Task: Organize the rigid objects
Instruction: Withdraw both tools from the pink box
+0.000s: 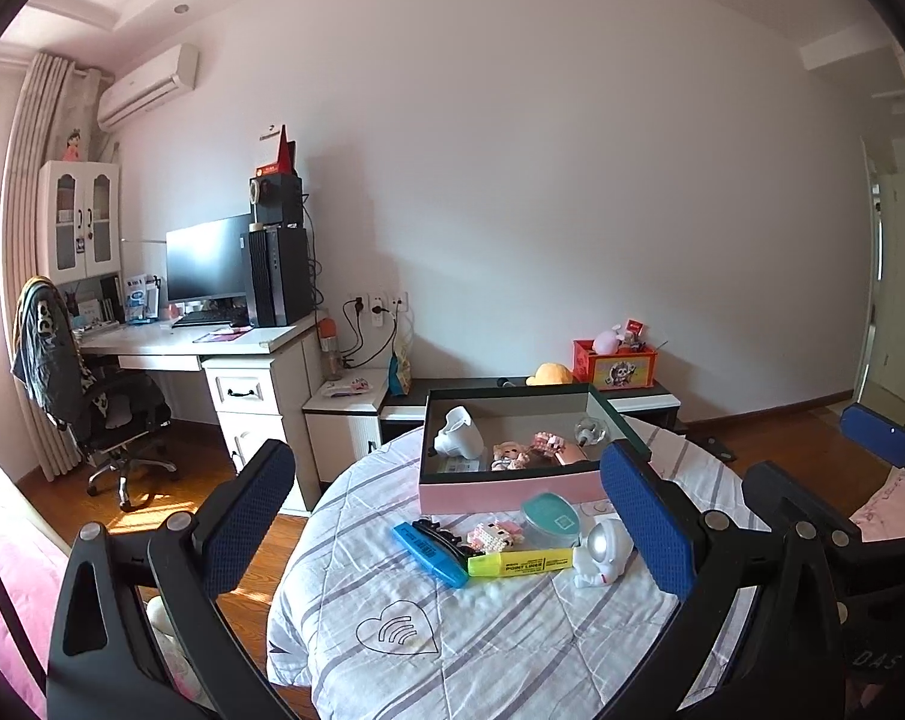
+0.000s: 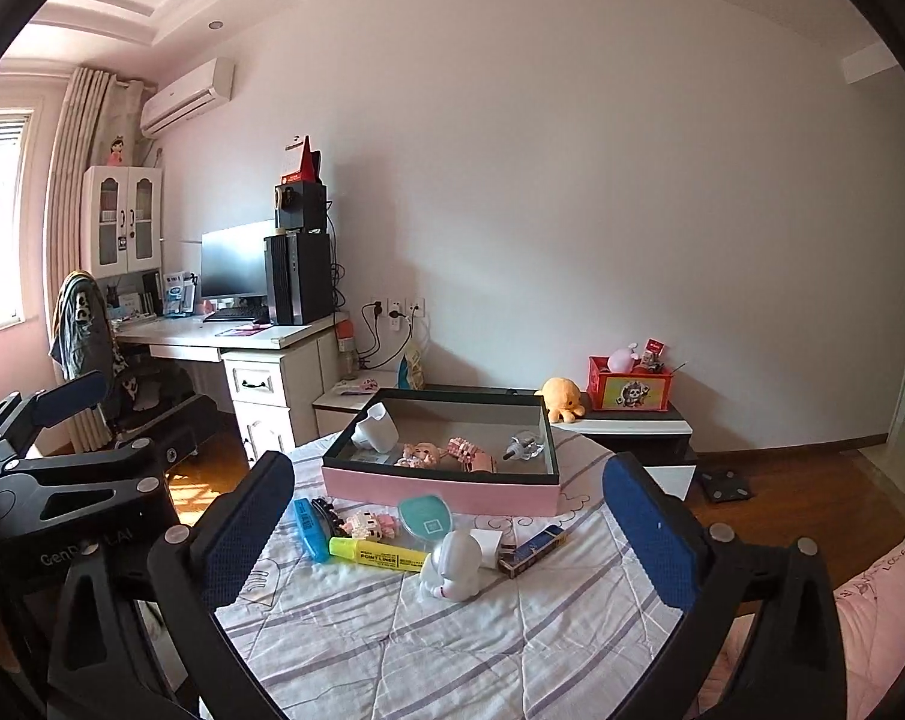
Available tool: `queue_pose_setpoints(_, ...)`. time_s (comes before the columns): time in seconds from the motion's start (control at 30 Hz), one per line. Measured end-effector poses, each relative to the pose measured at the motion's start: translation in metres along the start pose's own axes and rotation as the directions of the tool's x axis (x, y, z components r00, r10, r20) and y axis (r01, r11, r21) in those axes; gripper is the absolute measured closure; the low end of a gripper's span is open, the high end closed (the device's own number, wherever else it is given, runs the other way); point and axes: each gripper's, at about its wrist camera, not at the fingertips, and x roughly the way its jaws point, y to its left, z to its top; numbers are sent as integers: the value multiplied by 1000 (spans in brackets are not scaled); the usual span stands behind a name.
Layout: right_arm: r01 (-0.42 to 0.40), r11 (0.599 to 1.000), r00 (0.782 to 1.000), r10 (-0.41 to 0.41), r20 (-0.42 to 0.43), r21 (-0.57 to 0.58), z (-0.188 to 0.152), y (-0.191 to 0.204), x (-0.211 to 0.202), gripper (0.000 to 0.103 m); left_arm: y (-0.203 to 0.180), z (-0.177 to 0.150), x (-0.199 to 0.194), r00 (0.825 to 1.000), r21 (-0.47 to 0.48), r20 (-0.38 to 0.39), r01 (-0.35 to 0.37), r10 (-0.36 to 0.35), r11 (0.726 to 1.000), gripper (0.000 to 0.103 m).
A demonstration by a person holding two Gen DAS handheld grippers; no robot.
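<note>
A pink open box [image 1: 500, 489] [image 2: 440, 489] sits on the quilt-covered round table and holds a white cup [image 1: 460, 433], a doll, a pink block toy and a clear piece. In front of it lie a blue highlighter [image 1: 429, 553], a yellow highlighter [image 2: 377, 553], a black hair clip [image 1: 443, 534], a pink block toy [image 2: 371, 525], a teal case [image 2: 425, 517], a white astronaut figure [image 2: 452, 564] and a dark box [image 2: 533, 549]. My left gripper [image 1: 446, 540] and right gripper [image 2: 449, 540] are both open and empty, held above the near side of the table.
A desk [image 1: 212, 339] with monitor and computer tower stands at the left, with an office chair [image 1: 92, 414]. A low dark cabinet [image 2: 626, 426] behind the table carries a red crate and a yellow plush. Wooden floor surrounds the table; a pink bed lies at the edges.
</note>
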Motion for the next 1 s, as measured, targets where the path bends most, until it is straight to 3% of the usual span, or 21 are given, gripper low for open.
queue_pose_setpoints(0.33,4,1000,1000,-4,-7,-1,-5,2,-1,0,-2,-6,7,1000,2,-17,-2,2,1000,0)
queue_pose_setpoints(0.57,0,1000,998,1,-63,13,-15,-5,22,0,-3,-27,42,994,0,-107,27,-27,1000,0)
queue_pose_setpoints(0.67,-9,1000,993,11,-113,22,-29,-8,39,0,0,-50,68,976,-31,-208,58,-63,998,0)
queue_pose_setpoints(0.8,-15,999,979,21,-204,30,-54,-9,67,0,4,-83,102,936,-65,-339,73,-91,995,0)
queue_pose_setpoints(1.0,-30,997,941,51,-335,67,-88,-13,115,0,10,-113,141,891,-78,-447,55,-84,995,0)
